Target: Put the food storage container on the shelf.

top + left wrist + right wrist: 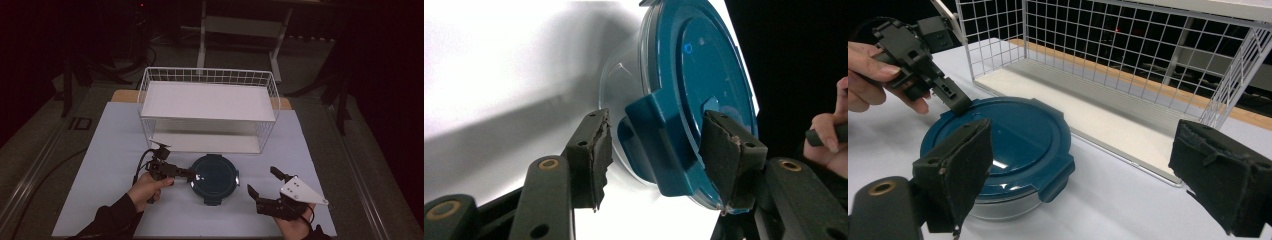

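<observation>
Straddling a latch of the lidded round container [215, 178], the left gripper [190, 173] jaws stand part-spread, not yet pinching.

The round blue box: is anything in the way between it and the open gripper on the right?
Nothing visible. The right gripper sits open beside the box, with bare table between them. The left gripper is at the box's other side.

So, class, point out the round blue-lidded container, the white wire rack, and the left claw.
Round blue-lidded container [215, 177], high view, centre of its lid.
White wire rack [207, 101], high view, bare top shelf.
Left claw [654, 145], left gripper view, midway between its fingertips, at the container's lid clip.
</observation>
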A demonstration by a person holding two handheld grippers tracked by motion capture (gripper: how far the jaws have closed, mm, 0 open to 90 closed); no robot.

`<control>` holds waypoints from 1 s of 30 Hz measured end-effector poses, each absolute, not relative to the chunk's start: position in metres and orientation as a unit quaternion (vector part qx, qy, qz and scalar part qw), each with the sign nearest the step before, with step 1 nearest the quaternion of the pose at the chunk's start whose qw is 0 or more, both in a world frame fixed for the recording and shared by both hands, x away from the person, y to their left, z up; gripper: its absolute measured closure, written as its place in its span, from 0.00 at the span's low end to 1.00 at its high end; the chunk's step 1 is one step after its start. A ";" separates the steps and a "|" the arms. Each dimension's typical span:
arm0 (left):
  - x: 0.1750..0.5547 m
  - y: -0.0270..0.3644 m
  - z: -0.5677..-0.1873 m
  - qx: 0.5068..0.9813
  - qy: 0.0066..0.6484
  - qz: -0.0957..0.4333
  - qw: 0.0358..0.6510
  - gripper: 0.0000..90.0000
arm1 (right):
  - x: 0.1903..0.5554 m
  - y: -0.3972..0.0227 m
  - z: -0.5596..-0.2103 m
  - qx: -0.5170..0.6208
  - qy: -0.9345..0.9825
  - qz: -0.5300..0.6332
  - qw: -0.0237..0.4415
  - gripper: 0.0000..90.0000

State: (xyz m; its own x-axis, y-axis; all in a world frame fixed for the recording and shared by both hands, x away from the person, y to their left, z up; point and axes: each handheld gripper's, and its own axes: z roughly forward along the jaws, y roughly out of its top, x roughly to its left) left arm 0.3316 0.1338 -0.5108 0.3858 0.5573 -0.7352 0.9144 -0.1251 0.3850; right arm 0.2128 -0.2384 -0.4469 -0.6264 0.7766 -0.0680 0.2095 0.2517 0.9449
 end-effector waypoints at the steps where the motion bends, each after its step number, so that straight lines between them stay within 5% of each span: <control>1: 0.332 0.134 -0.512 0.715 0.514 -0.216 0.421 0.53 | 0.213 -0.238 -0.447 0.332 0.742 0.512 0.276 0.11; 12: 0.335 0.134 -0.517 0.706 0.514 -0.256 0.415 0.57 | 0.215 -0.238 -0.447 0.338 0.747 0.512 0.255 0.12; 30: 0.310 0.131 -0.501 0.749 0.457 -0.196 0.438 0.61 | 0.261 -0.238 -0.467 0.411 0.752 0.515 0.022 0.31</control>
State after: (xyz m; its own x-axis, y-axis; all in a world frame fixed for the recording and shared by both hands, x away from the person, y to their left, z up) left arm 0.3099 0.1308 -0.5005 0.5053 0.5130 -0.6939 0.8563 -0.1982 0.4770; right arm 0.2614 -0.2376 -0.4667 -0.6609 0.6403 0.3915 0.5958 0.1304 0.7925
